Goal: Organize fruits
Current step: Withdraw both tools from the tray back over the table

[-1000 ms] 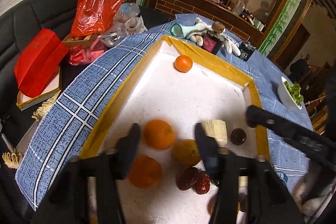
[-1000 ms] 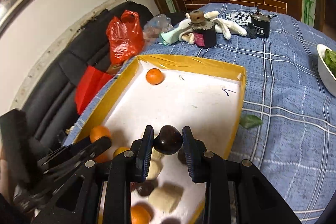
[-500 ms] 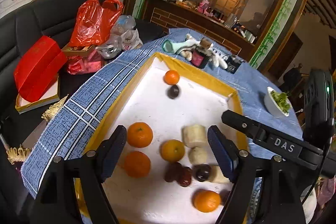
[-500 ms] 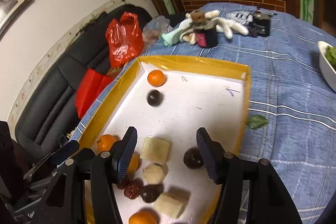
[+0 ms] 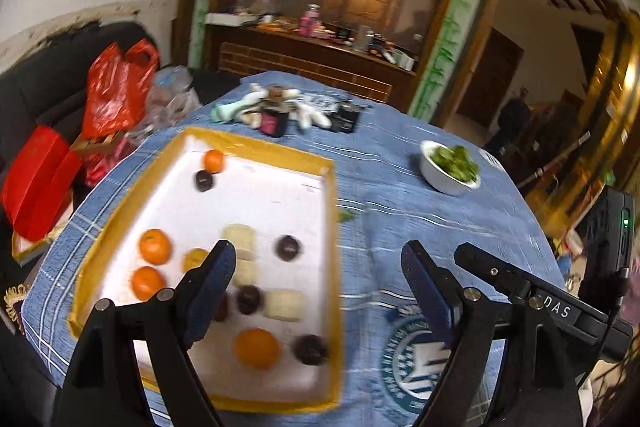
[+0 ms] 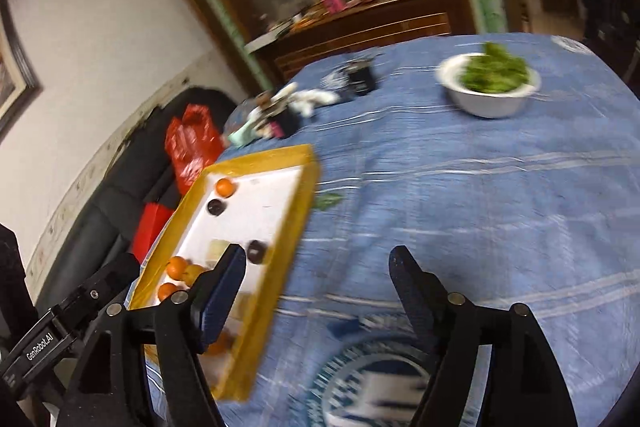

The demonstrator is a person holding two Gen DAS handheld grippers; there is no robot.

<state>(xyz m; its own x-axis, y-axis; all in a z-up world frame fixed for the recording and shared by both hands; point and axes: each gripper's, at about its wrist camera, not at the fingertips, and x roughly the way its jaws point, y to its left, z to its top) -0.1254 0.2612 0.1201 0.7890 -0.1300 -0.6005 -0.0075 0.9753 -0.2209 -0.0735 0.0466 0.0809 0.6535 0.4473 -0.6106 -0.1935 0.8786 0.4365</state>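
Lengthwise, tray (image 5: 256, 149) runs away from both grippers (image 5: 320, 279) (image 6: 318, 281), fingers opening, empty.

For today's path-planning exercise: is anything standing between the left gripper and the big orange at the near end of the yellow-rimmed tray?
Nothing visible does. The left gripper, its jaws opening and empty, hangs above the tray. The big orange lies uncovered just below its left finger, with a dark fruit beside it, not in front.

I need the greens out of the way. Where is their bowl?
The white bowl stands on the blue tablecloth, right of the yellow-rimmed tray in both views.
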